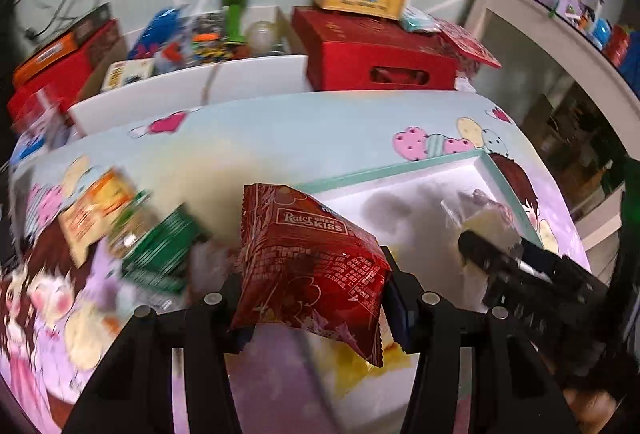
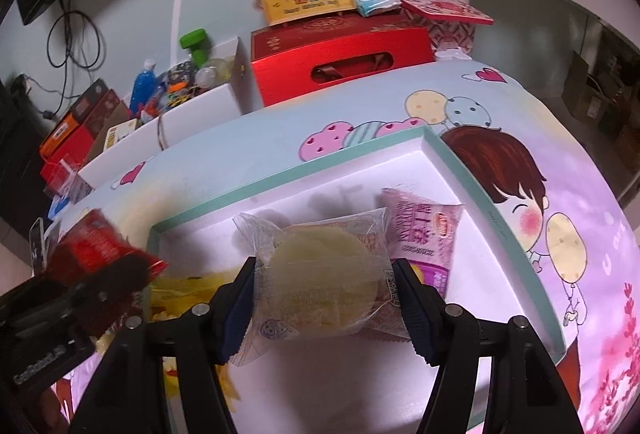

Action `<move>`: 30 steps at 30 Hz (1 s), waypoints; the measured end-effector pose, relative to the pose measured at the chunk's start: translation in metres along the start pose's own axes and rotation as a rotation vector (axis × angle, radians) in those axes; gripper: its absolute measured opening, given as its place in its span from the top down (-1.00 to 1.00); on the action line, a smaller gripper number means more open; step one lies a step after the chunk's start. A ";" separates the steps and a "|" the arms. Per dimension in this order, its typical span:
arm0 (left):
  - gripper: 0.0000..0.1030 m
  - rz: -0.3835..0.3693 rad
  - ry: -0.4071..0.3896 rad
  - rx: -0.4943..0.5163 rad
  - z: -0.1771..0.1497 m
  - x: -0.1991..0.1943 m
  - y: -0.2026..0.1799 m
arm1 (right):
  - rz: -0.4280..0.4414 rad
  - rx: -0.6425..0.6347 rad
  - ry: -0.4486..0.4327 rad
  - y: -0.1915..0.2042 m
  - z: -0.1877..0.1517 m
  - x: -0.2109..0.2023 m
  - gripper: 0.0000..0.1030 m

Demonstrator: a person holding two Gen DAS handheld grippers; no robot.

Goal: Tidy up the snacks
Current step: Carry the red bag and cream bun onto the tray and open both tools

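**Both grippers loaded over the white tray**

Left wrist view: left gripper [image 1: 314, 286] is closed onto a red snack packet [image 1: 310, 266], fingers pinching its two sides near the lower half. The packet hangs above the near-left corner of the white tray [image 1: 400, 174], whose teal rim lies on a cartoon-print cloth [image 1: 280, 138]. Left of the tray, on the cloth, lie a green packet [image 1: 160, 254] and an orange one [image 1: 96, 210], both motion-blurred, so their labels cannot be read. The right gripper [image 1: 492, 254] shows over the tray's right half.

Right wrist view: right gripper [image 2: 324, 298] is clamped on a clear-wrapped round cake [image 2: 320, 274], pads at the wrapper's left and right edges. It hangs over the tray [image 2: 452, 162]; a pink packet [image 2: 424, 234] lies in the tray behind it, a yellow packet [image 2: 188, 286] at the tray's left end.

Handling, judged: both packets look light, puffed with air and slick-filmed. The cake inside is probably soft and crushable, so grip the wrapper margins rather than the middle; the foil packet likely slides unless held across its width.
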State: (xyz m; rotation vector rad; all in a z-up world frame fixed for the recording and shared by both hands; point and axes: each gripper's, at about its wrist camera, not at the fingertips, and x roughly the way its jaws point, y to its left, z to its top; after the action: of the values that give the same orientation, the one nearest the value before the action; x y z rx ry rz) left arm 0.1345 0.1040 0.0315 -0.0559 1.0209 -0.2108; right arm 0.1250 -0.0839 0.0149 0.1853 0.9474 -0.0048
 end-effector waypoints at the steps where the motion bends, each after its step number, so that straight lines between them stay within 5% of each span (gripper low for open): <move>1: -0.06 -0.007 0.005 0.008 0.003 0.004 -0.004 | 0.001 0.004 -0.001 -0.001 0.000 0.000 -0.34; 19: -0.31 -0.004 0.009 -0.017 0.008 0.012 -0.006 | -0.044 0.013 0.018 -0.006 0.002 -0.003 -0.40; 21: -0.34 0.005 0.008 -0.022 0.007 0.011 -0.003 | -0.043 0.012 0.019 -0.006 0.002 -0.002 -0.54; 24: -0.65 0.038 -0.002 -0.030 0.005 0.008 0.003 | -0.070 0.006 0.004 -0.007 0.002 -0.003 -0.82; 30: -0.75 0.097 -0.032 -0.056 0.001 0.004 0.015 | -0.109 -0.006 -0.004 -0.007 0.002 -0.002 -0.99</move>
State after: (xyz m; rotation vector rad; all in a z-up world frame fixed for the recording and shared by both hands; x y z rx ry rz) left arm 0.1390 0.1178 0.0263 -0.0608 0.9948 -0.0925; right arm 0.1247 -0.0917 0.0171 0.1278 0.9524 -0.1027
